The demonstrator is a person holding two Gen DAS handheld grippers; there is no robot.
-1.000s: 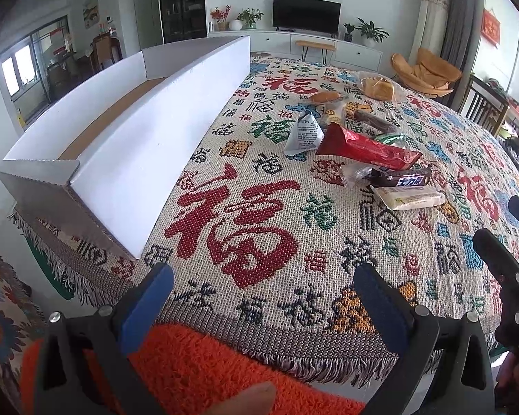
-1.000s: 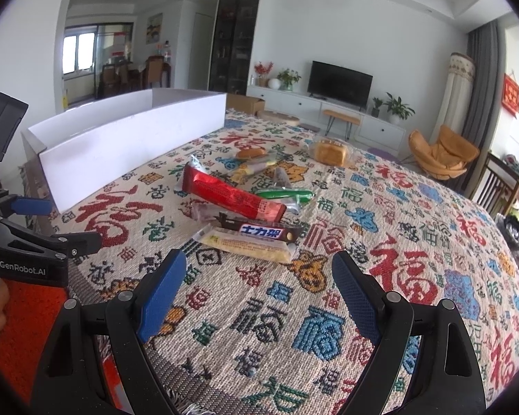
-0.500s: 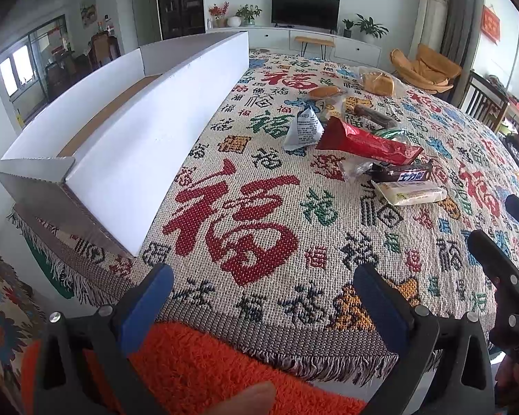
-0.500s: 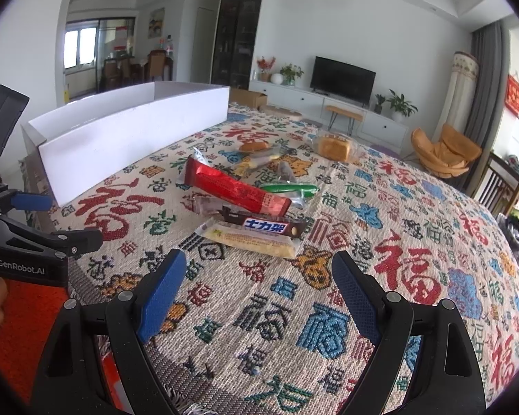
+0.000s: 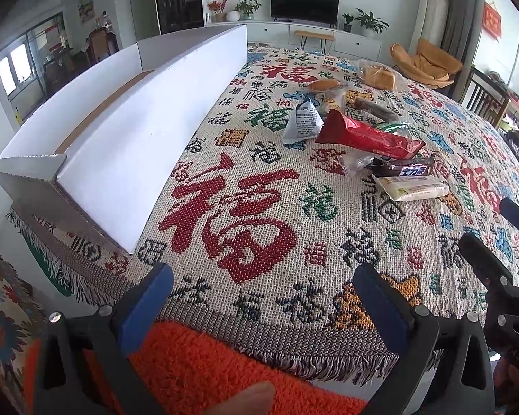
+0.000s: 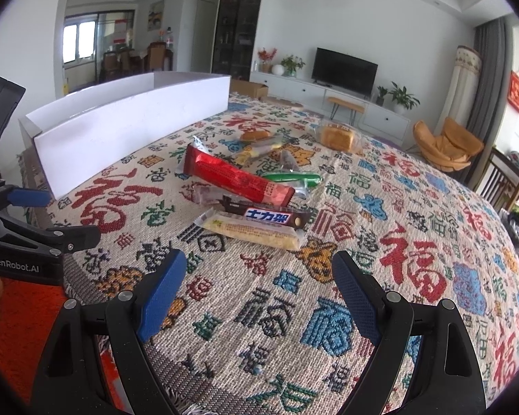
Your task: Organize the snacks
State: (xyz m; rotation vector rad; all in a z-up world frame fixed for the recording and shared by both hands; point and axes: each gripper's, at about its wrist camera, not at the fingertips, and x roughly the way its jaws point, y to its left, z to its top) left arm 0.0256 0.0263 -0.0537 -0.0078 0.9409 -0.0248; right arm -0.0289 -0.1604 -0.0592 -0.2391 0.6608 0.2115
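A pile of snacks lies mid-table on the patterned cloth: a long red packet (image 5: 370, 136) (image 6: 237, 178), a dark chocolate bar (image 5: 406, 169) (image 6: 268, 215), a pale yellow bar (image 5: 413, 188) (image 6: 252, 230), a green wrapper (image 6: 292, 177), a white triangular packet (image 5: 302, 121) and bagged bread (image 5: 379, 76) (image 6: 337, 136). A long white open box (image 5: 145, 131) (image 6: 121, 128) stands at the left. My left gripper (image 5: 263, 307) hangs open over the table's near edge. My right gripper (image 6: 259, 294) is open too, short of the yellow bar, holding nothing.
The woven cloth (image 5: 259, 214) with red characters covers the table and ends in a fringe at the near edge. An orange fuzzy sleeve (image 5: 204, 370) shows below. Chairs (image 6: 446, 145) and a TV cabinet (image 6: 342, 103) stand beyond the table.
Both grippers have edged forward and slightly lower toward the snacks, which sit a bit larger in view. Both stay open and nothing was taken hold of.
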